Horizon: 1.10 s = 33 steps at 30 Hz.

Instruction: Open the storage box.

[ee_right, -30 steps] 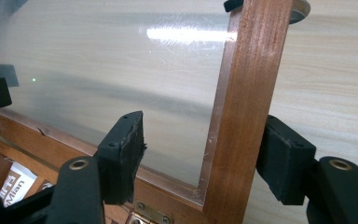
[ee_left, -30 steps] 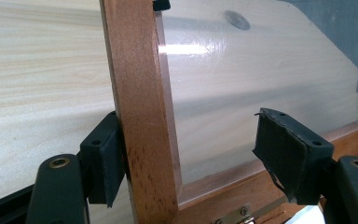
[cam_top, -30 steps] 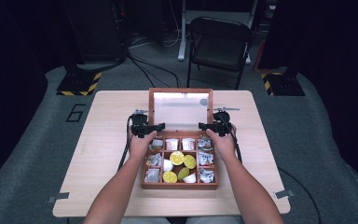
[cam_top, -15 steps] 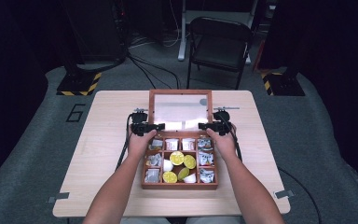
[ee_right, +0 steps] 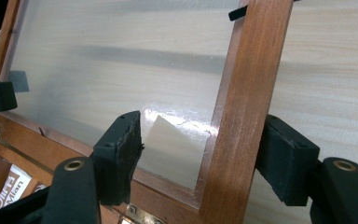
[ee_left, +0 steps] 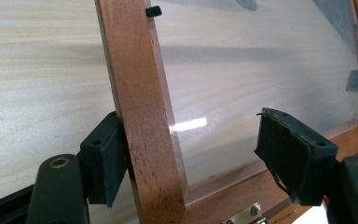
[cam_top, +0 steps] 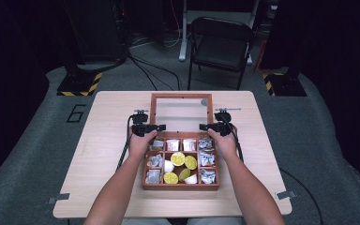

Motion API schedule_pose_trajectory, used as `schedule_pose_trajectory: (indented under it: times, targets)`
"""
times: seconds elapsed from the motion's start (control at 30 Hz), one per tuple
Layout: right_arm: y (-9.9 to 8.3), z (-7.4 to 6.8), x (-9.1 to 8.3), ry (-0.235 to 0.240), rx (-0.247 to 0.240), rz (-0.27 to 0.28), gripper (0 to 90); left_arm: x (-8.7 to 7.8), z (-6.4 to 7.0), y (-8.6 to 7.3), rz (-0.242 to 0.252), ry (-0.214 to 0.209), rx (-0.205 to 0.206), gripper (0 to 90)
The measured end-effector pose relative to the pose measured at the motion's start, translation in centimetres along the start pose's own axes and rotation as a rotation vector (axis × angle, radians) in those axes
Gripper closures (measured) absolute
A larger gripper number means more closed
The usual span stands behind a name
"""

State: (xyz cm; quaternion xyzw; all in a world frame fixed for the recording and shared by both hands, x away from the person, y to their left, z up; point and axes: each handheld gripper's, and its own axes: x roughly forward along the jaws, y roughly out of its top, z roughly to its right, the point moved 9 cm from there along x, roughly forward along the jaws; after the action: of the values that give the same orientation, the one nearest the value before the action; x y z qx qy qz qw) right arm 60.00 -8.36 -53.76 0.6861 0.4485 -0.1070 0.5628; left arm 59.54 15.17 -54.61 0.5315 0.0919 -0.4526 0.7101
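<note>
Straddling the side rails of the upright lid (cam_top: 182, 114) with parted jaws, the left gripper (ee_left: 196, 154) and right gripper (ee_right: 205, 154) frame its scratched clear pane, whose top is cut off, above the wooden box (cam_top: 180, 186).

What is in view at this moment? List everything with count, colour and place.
Box: one, brown wood, near middle of the table, open, split into compartments.
Lid: one, wood frame with clear pane, raised behind the box, a gripper at each side rail.
Packets: several, silvery or white, in the outer compartments.
Cups: a few yellow-topped, some white, in the middle compartments.
Table: one, pale wood, centre.
Chair: one, black, beyond the table.
Floor: grey, with a "6" mark at left.
Left gripper: black, jaws astride the lid's left rail, one pad touching it.
Right gripper: black, jaws astride the right rail.
Forearms: two, from the bottom edge.
</note>
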Motion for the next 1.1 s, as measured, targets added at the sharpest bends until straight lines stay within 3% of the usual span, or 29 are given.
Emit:
schedule_pose_trajectory:
  times: [0.2, 0.57, 0.97, 1.1]
  targets:
    - [-0.24, 0.07, 0.24, 0.002, 0.045, -0.018, 33.4, 0.31, -0.08, -0.21, -0.010, 0.007, -0.007, 24.5]
    - [-0.40, 0.20, 0.42, -0.005, 0.042, -0.031, 31.7, 0.44, -0.16, -0.34, -0.025, 0.007, -0.018, 23.8]
    - [-0.85, 0.30, 0.74, 0.000, 0.088, -0.061, 30.2, 0.68, -0.37, -0.63, -0.052, 0.010, -0.051, 22.6]
    - [-0.85, 0.41, 0.78, -0.001, 0.078, -0.063, 30.1, 0.70, -0.39, -0.65, -0.056, 0.014, -0.056, 22.4]
